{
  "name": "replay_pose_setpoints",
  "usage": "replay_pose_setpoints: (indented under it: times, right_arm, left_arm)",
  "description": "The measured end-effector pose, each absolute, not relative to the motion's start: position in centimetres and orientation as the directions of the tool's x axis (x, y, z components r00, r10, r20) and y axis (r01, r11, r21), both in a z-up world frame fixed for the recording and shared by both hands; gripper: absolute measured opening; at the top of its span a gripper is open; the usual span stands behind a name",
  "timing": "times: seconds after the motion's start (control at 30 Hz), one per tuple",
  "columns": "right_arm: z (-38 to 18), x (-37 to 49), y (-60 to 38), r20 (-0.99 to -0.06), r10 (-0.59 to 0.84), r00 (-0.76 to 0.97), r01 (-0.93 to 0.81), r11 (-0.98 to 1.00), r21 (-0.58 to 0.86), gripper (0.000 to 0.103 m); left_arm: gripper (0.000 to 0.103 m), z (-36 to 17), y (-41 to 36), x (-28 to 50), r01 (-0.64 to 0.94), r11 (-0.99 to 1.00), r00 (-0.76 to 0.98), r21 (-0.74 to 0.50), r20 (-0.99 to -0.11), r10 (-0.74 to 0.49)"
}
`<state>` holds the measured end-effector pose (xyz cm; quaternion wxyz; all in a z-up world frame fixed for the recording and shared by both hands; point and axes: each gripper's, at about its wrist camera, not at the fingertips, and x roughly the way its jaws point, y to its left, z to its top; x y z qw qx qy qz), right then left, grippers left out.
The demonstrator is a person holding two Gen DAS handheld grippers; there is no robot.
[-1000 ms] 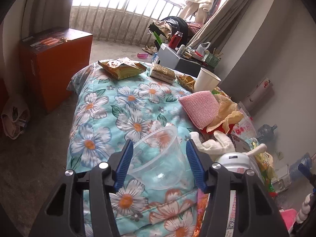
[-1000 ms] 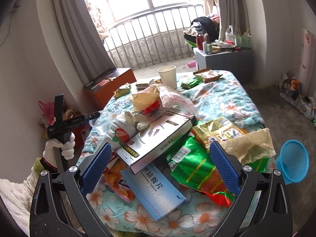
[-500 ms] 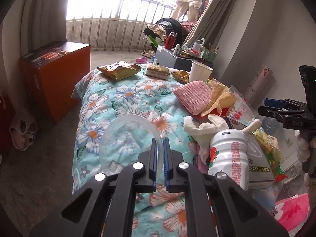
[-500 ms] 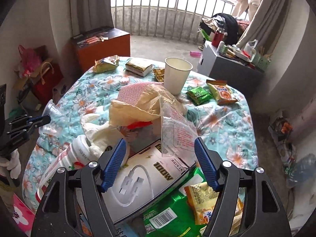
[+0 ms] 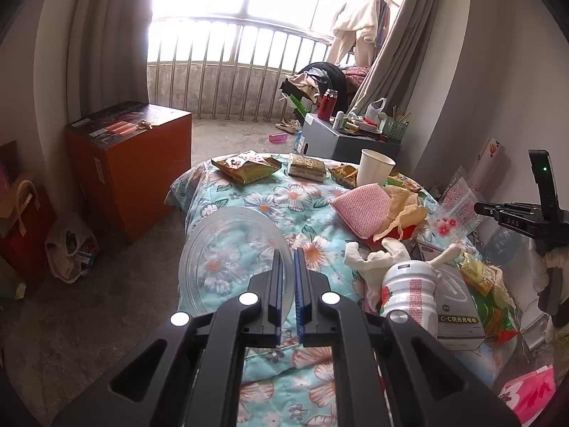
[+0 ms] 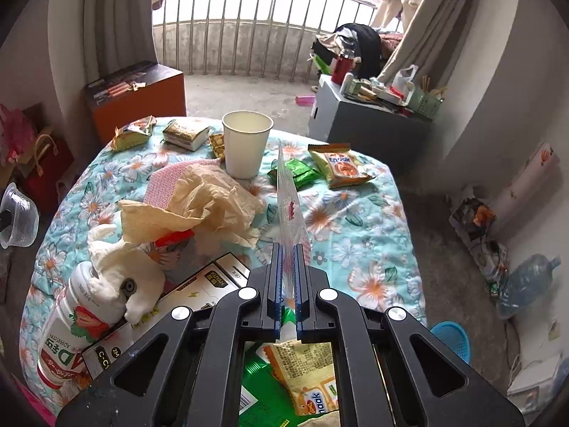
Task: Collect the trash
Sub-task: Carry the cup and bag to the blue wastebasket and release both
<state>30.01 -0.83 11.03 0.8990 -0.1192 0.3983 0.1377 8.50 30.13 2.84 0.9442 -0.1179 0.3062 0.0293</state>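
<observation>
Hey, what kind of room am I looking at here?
Probably a lived-in bedroom or dorm room: a floral quilt strewn with snack wrappers, clothes hanging by a barred balcony window, and curtains.

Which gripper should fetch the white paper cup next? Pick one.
Neither is free: the left gripper pinches the clear plastic bowl, the right gripper a clear bag. Right looks nearer the paper cup.

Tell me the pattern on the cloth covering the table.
The tablecloth is light turquoise with white, orange-centred daisy-like flowers and green leaves; the right wrist view shows it best.
</observation>
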Motion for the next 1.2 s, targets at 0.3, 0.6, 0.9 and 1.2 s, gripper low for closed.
replay_pose_setpoints:
  times: [0.3,0.6,0.9,1.2]
  right_arm:
    - [18.4,24.1,-10.5,-0.547,0.243,0.801,-0.245,0.967,0.071,0.004]
    - [19.1,15.9,-25.5,-0.460,0.069,0.885,0.021,0.982,0.187,0.004]
    - [8.4,14.8,-39.2,-0.593,-0.063,0.802,0.346,0.859,0.377,0.004]
    - [-5.7,19.9,-51.8,-0.700,0.077,0.710,0.517,0.618,0.592,0.004]
  left_arm:
    - [0.005,10.7,25.1,7.2,0.025,0.963,0.865,-0.267,-0.477,-0.154]
    - [0.005,15.4,11.1,13.1,0.370,0.859,0.717,-0.355,-0.478,-0.506]
    - [0.006,11.5,-12.5,25.6,0.597,0.712,0.321,-0.371,-0.702,-0.635]
    - [0.006,-1.8,-37.1,33.6,0.725,0.630,0.092,-0.279,-0.867,-0.490]
